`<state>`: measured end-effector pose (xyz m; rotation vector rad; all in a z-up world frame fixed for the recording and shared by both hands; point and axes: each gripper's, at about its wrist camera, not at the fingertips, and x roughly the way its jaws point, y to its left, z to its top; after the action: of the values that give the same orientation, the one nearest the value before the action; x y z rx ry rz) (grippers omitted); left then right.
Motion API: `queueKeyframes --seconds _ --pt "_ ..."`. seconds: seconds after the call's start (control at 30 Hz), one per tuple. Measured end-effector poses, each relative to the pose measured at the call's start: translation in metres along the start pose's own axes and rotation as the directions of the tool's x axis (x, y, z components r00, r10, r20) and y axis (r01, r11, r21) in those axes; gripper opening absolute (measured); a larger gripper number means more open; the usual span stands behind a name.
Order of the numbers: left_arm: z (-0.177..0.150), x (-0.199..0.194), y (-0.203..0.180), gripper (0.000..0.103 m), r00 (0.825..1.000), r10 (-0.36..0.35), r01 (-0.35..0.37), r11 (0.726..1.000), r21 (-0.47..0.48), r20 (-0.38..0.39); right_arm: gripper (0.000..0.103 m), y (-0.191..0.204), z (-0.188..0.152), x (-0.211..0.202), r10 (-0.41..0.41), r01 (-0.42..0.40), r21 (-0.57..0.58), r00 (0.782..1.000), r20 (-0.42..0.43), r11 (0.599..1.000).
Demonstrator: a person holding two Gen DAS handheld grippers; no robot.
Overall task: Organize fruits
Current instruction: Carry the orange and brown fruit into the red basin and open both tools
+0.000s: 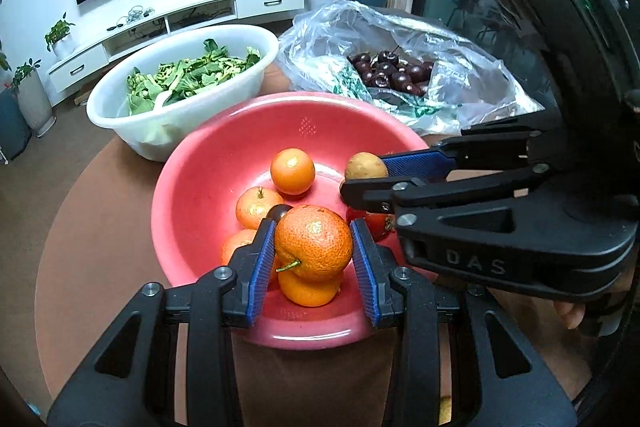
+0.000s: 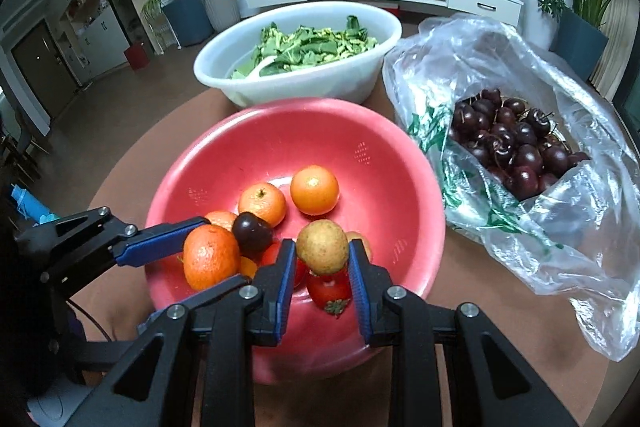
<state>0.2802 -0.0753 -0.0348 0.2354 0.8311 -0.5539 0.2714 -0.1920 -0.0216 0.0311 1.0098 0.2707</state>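
A red bowl point(image 1: 224, 147) holds several tangerines point(image 1: 292, 171), a dark cherry point(image 2: 252, 231) and strawberries point(image 2: 329, 289). My left gripper point(image 1: 313, 245) is shut on a large tangerine point(image 1: 314, 243) over the bowl's near side; it also shows in the right wrist view point(image 2: 210, 261). My right gripper point(image 2: 322, 251) is shut on a yellow-brown round fruit point(image 2: 322, 246) above the bowl; in the left wrist view this fruit point(image 1: 365, 166) sits between the right gripper's fingers.
A white basin point(image 2: 320, 83) of green leaves stands behind the red bowl. A clear plastic bag point(image 2: 560, 219) with many dark cherries point(image 2: 516, 143) lies to the right. All rest on a round brown table point(image 1: 100, 211).
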Motion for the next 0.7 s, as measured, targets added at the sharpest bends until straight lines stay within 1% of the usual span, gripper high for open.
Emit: queueKeyframes --seconds 0.23,0.27,0.3,0.33,0.37,0.7 --pt "0.001 0.002 0.000 0.037 1.000 0.010 -0.010 1.000 0.005 0.003 0.029 0.000 -0.001 0.011 -0.017 0.017 -0.004 1.000 -0.015 1.000" --pt "0.000 0.003 0.000 0.039 1.000 0.017 -0.017 1.000 0.006 0.000 0.029 0.000 -0.001 0.011 -0.022 0.021 -0.007 1.000 -0.016 1.000" --pt "0.000 0.004 0.000 0.041 1.000 0.022 -0.022 1.000 0.008 -0.003 0.029 0.000 0.000 0.011 -0.025 0.025 -0.009 1.000 -0.017 1.000" --pt "-0.001 0.004 0.000 0.049 1.000 0.023 -0.023 1.000 0.008 -0.005 0.029 0.001 0.001 0.013 -0.027 0.027 -0.012 0.999 -0.018 1.000" --pt "-0.002 0.005 0.001 0.052 1.000 0.022 -0.022 1.000 0.003 -0.004 0.029 0.001 0.001 0.013 -0.026 0.026 -0.012 0.999 -0.019 1.000" --pt "-0.005 -0.007 0.002 0.053 1.000 0.023 -0.023 1.000 -0.003 0.013 0.030 0.001 0.000 0.010 -0.025 0.025 -0.009 1.000 -0.016 1.000"
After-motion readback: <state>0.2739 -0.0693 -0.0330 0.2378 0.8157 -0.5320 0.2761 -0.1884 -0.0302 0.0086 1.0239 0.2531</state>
